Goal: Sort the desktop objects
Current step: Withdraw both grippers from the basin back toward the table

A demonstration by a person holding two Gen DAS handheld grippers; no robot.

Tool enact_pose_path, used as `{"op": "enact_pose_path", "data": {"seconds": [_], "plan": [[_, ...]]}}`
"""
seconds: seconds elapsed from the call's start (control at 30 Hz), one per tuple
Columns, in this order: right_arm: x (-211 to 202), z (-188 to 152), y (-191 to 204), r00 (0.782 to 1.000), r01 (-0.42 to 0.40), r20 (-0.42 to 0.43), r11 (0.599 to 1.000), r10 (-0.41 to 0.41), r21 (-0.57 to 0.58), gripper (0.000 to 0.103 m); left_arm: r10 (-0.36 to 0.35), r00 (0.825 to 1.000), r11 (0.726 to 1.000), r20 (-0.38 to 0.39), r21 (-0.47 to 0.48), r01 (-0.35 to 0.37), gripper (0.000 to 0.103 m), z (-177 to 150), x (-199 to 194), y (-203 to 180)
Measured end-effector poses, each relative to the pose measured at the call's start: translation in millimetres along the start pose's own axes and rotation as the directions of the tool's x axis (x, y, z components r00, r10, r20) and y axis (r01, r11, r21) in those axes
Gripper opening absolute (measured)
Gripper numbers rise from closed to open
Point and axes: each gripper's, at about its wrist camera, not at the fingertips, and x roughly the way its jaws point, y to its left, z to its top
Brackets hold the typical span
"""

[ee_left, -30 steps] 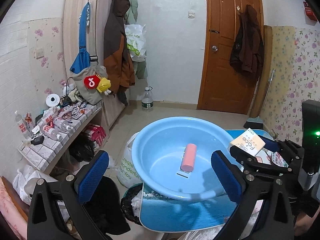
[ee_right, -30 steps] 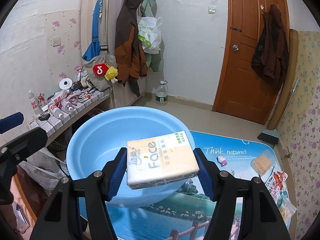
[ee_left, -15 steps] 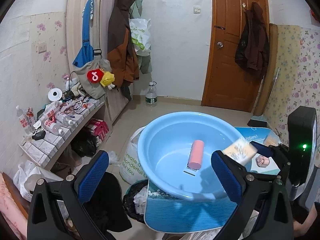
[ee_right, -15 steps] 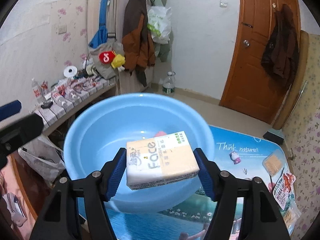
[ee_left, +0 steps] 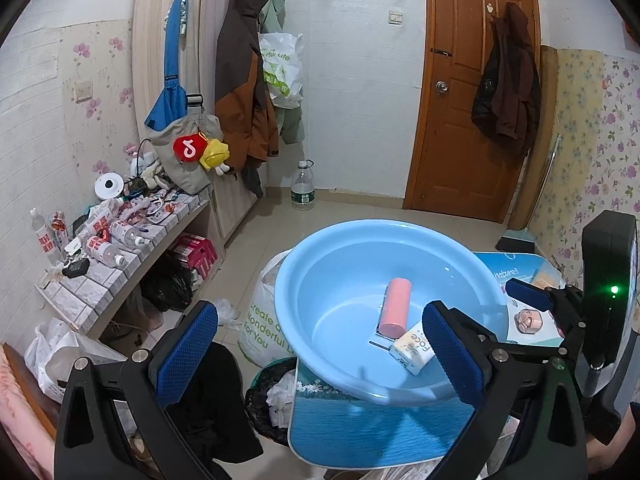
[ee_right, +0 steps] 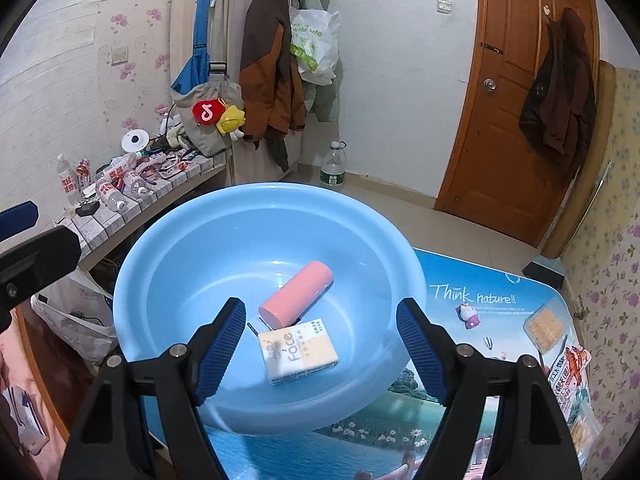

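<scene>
Blue-padded right tool (ee_right: 320,354), clamped on the Face tissue pack (ee_right: 298,350) a second ago, now opening and empty; pack lies in blue basin (ee_right: 168,248) beside pink cylinder (ee_right: 296,294); left tool (ee_left: 320,356) apart, empty.

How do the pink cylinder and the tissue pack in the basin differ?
The pink cylinder is round, plain and unlabelled; the tissue pack is a flat block, cream and orange with printed lettering. The cylinder lies farther into the blue basin, the pack nearer the camera. Both lie inside the basin, close together.
</scene>
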Motion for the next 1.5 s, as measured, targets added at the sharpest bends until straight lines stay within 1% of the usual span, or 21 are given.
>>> {"op": "enact_pose_path", "data": {"seconds": [0.07, 0.33, 0.43, 0.63, 0.87, 1.03, 1.17, 1.33, 1.5], "plan": [[2, 4, 6, 1.000, 0.001, 0.001, 1.000, -0.001, 0.001, 0.079, 0.000, 1.000, 1.000, 0.000, 0.001, 0.000, 0.103, 0, -1, 0], [-4, 5, 4, 1.000, 0.016, 0.018, 1.000, -0.016, -0.005, 0.080, -0.005, 1.000, 1.000, 0.004, 0.006, 0.005, 0.103, -2, -3, -6], [-8, 6, 0, 1.000, 0.008, 0.025, 1.000, -0.008, 0.011, 0.092, -0.006, 1.000, 1.000, 0.005, 0.006, 0.006, 0.103, -2, -4, -6], [-19, 7, -5, 0.999, 0.000, 0.036, 1.000, 0.000, 0.021, 0.103, -0.001, 1.000, 1.000, 0.013, 0.011, 0.001, 0.103, 2, -10, -11], [-34, 6, -11, 0.999, 0.003, 0.051, 1.000, -0.004, 0.015, 0.103, -0.004, 1.000, 1.000, 0.027, 0.021, 0.004, 0.103, 5, -21, -22], [-52, 5, -20, 0.997, 0.023, 0.077, 1.000, -0.023, 0.006, 0.103, -0.014, 1.000, 1.000, 0.027, 0.024, 0.013, 0.103, 3, -27, -33], [-64, 4, -28, 0.995, 0.031, 0.092, 0.999, -0.032, 0.011, 0.103, -0.018, 0.999, 0.999, 0.029, 0.042, 0.017, 0.103, 3, -33, -46], [-79, 1, -41, 0.993, 0.035, 0.114, 0.999, -0.039, 0.034, 0.103, -0.021, 0.999, 0.998, 0.050, 0.061, 0.018, 0.103, 6, -46, -60], [-97, -7, -56, 0.990, 0.054, 0.125, 0.998, -0.059, 0.043, 0.103, -0.030, 0.998, 0.998, 0.061, 0.064, 0.027, 0.103, 7, -56, -79]]}}
